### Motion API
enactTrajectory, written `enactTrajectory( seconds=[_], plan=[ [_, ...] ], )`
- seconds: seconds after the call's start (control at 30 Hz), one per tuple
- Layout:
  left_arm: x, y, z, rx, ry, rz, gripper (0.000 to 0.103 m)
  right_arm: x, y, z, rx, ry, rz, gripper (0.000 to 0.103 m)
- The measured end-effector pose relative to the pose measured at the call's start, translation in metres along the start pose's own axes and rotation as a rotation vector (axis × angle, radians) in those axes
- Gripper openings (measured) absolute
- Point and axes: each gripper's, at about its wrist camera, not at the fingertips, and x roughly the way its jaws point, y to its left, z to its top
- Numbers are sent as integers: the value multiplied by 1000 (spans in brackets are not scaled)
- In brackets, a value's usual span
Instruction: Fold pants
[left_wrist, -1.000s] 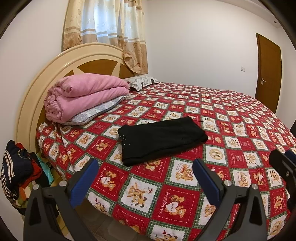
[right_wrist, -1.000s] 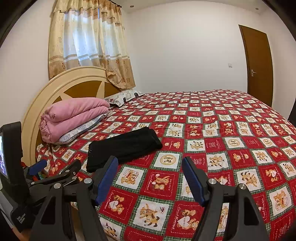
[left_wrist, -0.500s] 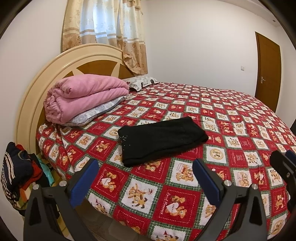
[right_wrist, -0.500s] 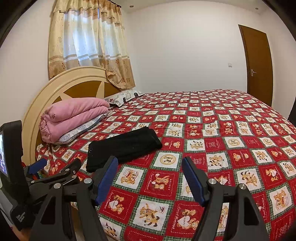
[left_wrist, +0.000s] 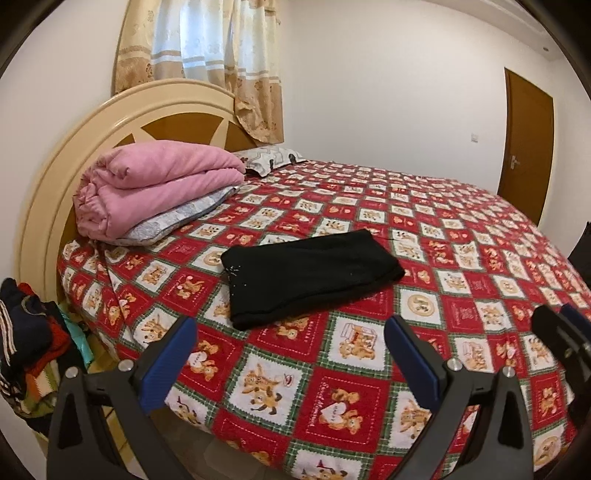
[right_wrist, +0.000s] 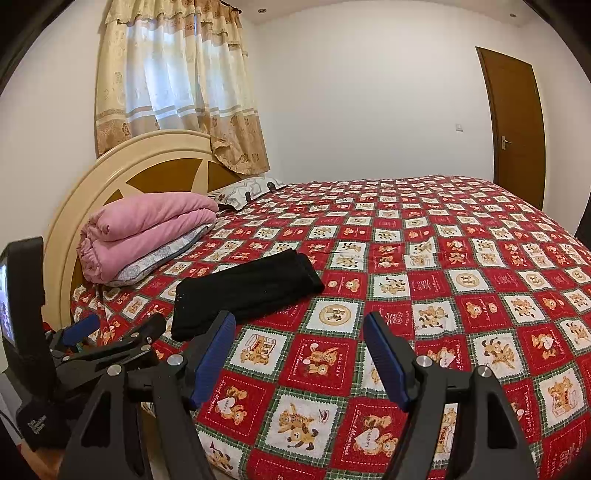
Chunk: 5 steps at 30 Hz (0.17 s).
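Observation:
Black pants (left_wrist: 306, 275) lie folded into a flat rectangle on the red patterned bedspread (left_wrist: 443, 266), near the bed's front corner. They also show in the right wrist view (right_wrist: 245, 291). My left gripper (left_wrist: 290, 360) is open and empty, held above the bed's near edge, short of the pants. My right gripper (right_wrist: 299, 354) is open and empty, to the right of the pants and nearer than them. The left gripper also shows at the left in the right wrist view (right_wrist: 114, 332).
A folded pink blanket (left_wrist: 147, 188) lies on a pillow against the cream headboard (left_wrist: 55, 177). A second pillow (left_wrist: 273, 157) lies further back. A pile of clothes (left_wrist: 26, 350) sits beside the bed at left. A brown door (left_wrist: 528, 147) is at right.

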Motion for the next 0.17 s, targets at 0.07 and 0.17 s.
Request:
enactTrajectory(
  seconds=[0.07, 0.17],
  plan=[
    [2, 0, -1, 1, 8, -1, 103, 0, -1, 0, 6, 0, -4, 73],
    [3, 0, -1, -1, 10, 1, 103, 0, -6, 0, 18, -6, -22, 73]
  ],
)
